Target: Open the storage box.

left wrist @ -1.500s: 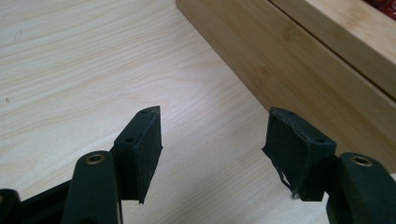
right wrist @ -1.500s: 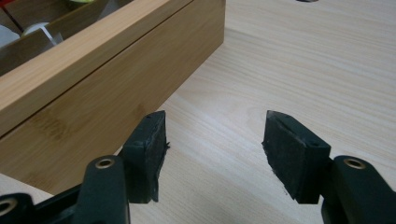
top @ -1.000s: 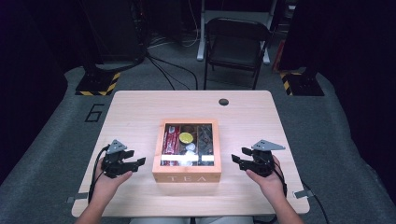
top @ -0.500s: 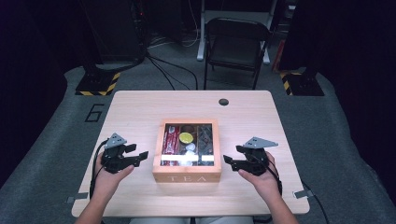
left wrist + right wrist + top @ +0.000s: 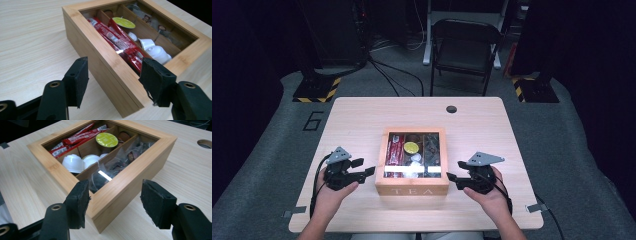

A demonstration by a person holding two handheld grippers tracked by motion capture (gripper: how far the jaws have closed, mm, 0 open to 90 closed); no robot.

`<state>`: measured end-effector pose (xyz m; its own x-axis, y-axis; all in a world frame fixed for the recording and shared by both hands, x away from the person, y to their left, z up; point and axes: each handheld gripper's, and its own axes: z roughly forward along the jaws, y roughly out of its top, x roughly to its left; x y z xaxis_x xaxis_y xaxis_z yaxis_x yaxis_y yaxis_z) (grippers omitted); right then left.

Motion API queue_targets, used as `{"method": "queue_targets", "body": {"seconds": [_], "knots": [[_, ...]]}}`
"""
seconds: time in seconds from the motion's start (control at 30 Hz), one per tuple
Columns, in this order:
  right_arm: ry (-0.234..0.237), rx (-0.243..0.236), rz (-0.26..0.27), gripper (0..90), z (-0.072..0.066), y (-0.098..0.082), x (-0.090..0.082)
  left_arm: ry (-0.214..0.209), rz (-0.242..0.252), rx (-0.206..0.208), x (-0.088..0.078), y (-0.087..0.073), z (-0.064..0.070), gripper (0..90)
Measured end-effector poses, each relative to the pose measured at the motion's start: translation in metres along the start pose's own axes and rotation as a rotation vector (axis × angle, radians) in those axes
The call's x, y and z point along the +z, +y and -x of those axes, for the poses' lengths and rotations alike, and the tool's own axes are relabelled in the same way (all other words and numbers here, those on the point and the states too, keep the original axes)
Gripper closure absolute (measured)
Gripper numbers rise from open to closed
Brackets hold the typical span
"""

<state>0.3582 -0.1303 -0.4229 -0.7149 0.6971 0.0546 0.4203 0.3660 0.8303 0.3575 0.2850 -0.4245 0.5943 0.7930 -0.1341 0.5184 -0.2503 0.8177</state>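
Approaching the closed tea box (image 5: 412,189) from nine and three o'clock, left gripper (image 5: 368,171) and right gripper (image 5: 452,177) both half-open and empty, closing lately, lid untouched.

The wooden tea box (image 5: 412,189) stands between the left gripper (image 5: 368,167) and the right gripper (image 5: 451,178), blocking the straight way across. Bare table (image 5: 362,117) lies beyond both and outward of each; a round hole (image 5: 451,109) sits far ahead of the right gripper.

Black two-jaw left tongs (image 5: 368,170) and right tongs (image 5: 453,176) — grey three-cornered top plates, brass-ringed screws, trailing black cables
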Motion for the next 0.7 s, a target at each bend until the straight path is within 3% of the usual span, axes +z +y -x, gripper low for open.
{"method": "queue_targets", "body": {"seconds": [0.07,0.23,0.53,0.7], "knots": [[-0.006,-0.009,-0.001,39.3,-0.005,-0.001,0.0,0.011,-0.008,0.026,-0.002,-0.002,0.002,41.4],[0.018,-0.002,-0.008,42.0,-0.009,-0.007,0.003,-0.008,-0.014,0.046,-0.003,-0.01,0.006,43.6],[0.057,-0.003,-0.014,45.2,-0.013,-0.02,0.012,-0.045,-0.009,0.034,0.003,-0.022,0.011,44.8],[0.064,-0.018,-0.028,45.3,-0.016,-0.023,0.017,-0.074,-0.02,0.055,0.007,-0.026,0.015,45.4]]}}
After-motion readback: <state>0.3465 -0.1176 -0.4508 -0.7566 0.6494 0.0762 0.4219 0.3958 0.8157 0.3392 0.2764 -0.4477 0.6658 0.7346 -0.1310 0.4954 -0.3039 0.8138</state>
